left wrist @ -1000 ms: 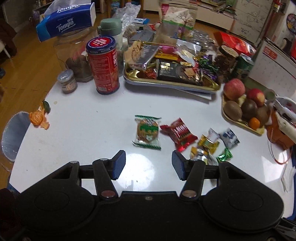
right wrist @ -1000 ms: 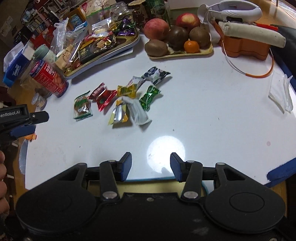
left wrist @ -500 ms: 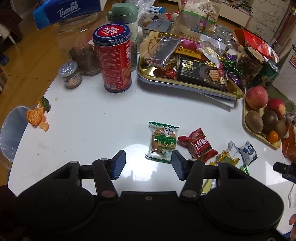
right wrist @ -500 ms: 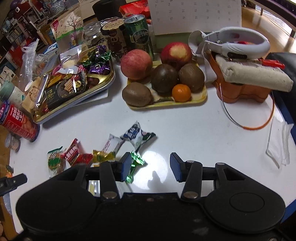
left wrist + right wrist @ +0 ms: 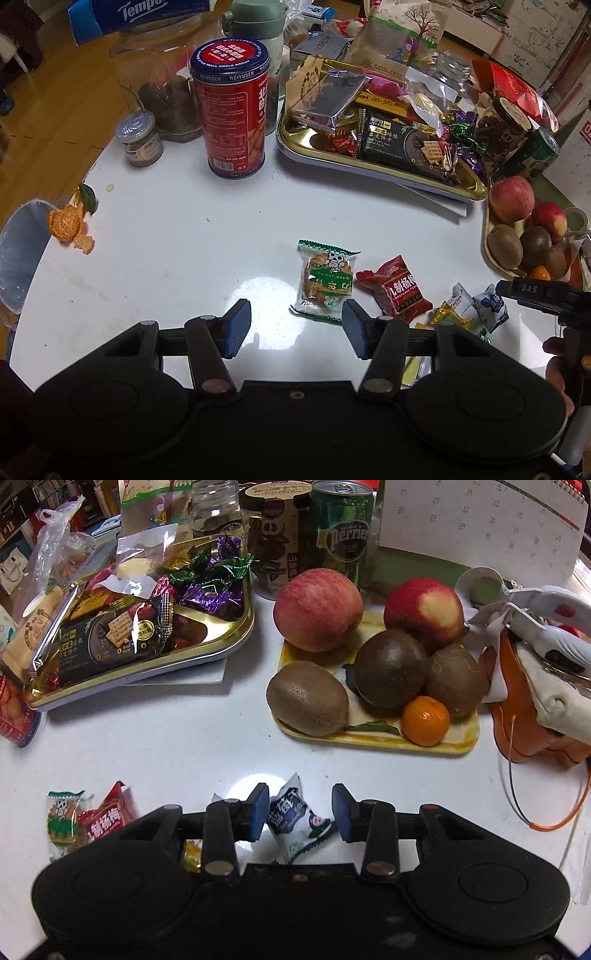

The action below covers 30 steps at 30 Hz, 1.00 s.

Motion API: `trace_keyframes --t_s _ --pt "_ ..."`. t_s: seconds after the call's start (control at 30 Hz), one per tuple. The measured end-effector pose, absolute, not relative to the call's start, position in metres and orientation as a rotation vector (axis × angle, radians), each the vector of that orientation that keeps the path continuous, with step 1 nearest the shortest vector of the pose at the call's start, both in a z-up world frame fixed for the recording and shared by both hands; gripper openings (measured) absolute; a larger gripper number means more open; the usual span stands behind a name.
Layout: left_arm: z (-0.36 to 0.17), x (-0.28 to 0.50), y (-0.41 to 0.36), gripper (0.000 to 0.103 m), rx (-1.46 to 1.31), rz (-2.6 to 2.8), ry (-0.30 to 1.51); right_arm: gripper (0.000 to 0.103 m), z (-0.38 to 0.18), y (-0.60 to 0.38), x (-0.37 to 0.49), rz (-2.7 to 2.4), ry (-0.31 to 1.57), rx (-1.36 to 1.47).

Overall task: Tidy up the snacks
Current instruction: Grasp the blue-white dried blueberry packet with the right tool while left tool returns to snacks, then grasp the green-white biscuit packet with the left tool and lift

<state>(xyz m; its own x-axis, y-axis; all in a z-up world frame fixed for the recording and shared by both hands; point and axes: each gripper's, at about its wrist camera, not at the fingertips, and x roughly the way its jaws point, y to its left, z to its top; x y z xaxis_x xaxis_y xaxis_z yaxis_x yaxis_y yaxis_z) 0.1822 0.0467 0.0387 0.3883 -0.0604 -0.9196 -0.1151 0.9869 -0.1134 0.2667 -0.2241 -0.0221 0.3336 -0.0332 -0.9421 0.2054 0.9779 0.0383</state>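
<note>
Loose snacks lie on the white table (image 5: 184, 236): a green-and-white biscuit packet (image 5: 325, 282), a red packet (image 5: 397, 288), a yellow candy (image 5: 448, 315) and a blue-and-white candy (image 5: 489, 304). My left gripper (image 5: 297, 332) is open, low over the table, with the biscuit packet just ahead of its right finger. My right gripper (image 5: 299, 814) is open, and the blue-and-white candy (image 5: 295, 821) lies between its fingers. A gold tray (image 5: 369, 162) full of snacks stands behind; it also shows in the right wrist view (image 5: 207, 650).
A red biscuit tin (image 5: 232, 107), a small jar (image 5: 140, 138) and a glass jar (image 5: 162, 81) stand at the back left. Orange peel (image 5: 68, 225) lies at the left edge. A fruit tray (image 5: 376, 734), a Perrier can (image 5: 341, 531) and an orange bag (image 5: 535, 716) are on the right.
Both grippers have moved forward and lower toward the loose snacks. The right gripper now straddles the blue-and-white candy. The left gripper has come close to the biscuit packet.
</note>
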Motion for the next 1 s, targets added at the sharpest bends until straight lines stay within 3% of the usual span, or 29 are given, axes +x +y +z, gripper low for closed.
trace_keyframes --t_s 0.5,0.73,1.0 --pt "0.038 0.183 0.042 0.060 -0.153 0.006 1.182 0.045 -0.051 -0.228 0.241 -0.138 1.366 0.280" --pt "0.036 0.185 0.043 0.060 -0.145 -0.008 1.191 0.054 -0.043 -0.224 0.227 -0.109 1.313 0.220" --pt "0.034 0.190 0.054 0.060 -0.212 -0.007 1.201 0.055 -0.051 -0.226 0.214 -0.057 1.325 0.222"
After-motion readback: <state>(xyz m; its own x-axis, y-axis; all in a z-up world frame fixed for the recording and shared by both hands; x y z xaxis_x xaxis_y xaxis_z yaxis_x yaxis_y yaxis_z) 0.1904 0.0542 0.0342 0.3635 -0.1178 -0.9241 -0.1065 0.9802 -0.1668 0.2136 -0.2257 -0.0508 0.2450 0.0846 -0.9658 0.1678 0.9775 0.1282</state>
